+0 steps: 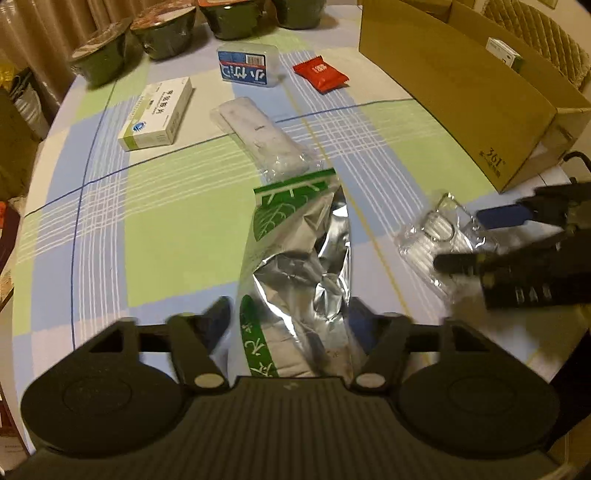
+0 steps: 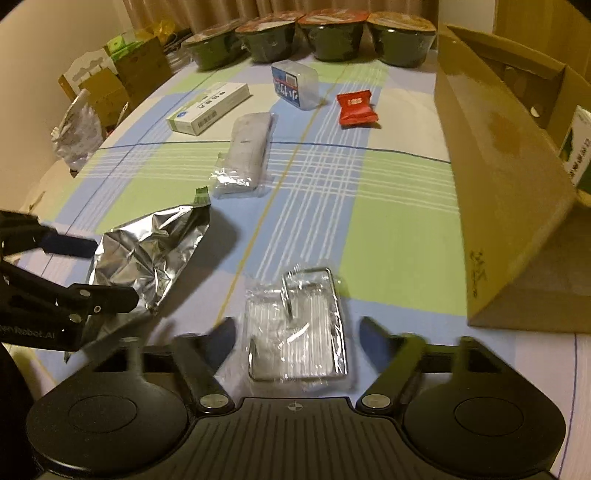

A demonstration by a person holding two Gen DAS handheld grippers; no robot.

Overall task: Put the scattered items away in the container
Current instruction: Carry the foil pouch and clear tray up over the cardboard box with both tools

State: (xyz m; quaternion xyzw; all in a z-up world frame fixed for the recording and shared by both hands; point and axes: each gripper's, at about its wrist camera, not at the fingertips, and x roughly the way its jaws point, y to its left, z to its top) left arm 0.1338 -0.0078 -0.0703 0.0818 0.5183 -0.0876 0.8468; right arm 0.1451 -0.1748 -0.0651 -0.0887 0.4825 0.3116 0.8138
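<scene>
A silver foil pouch [image 1: 295, 240] with green print lies on the checked tablecloth [image 1: 166, 221], between the fingers of my open left gripper [image 1: 288, 314]; I cannot tell whether they touch it. My right gripper [image 2: 297, 330] is open astride a clear plastic packet [image 2: 299, 306] holding metal wire parts. The other view shows each tool from the side: the left gripper [image 2: 110, 271] at the pouch [image 2: 155, 243], the right gripper [image 1: 458, 240] over the packet [image 1: 432, 229]. The open cardboard box [image 2: 498, 166] stands on the right.
Further back lie a white-green medicine box [image 1: 157, 114], a white item in a clear bag [image 1: 262, 140], a blue-labelled plastic case [image 1: 247, 68] and a red sachet [image 1: 320, 73]. Several dark green bowls [image 2: 332, 33] line the far edge. A white-green carton [image 2: 580, 155] sits inside the cardboard box [image 1: 461, 92].
</scene>
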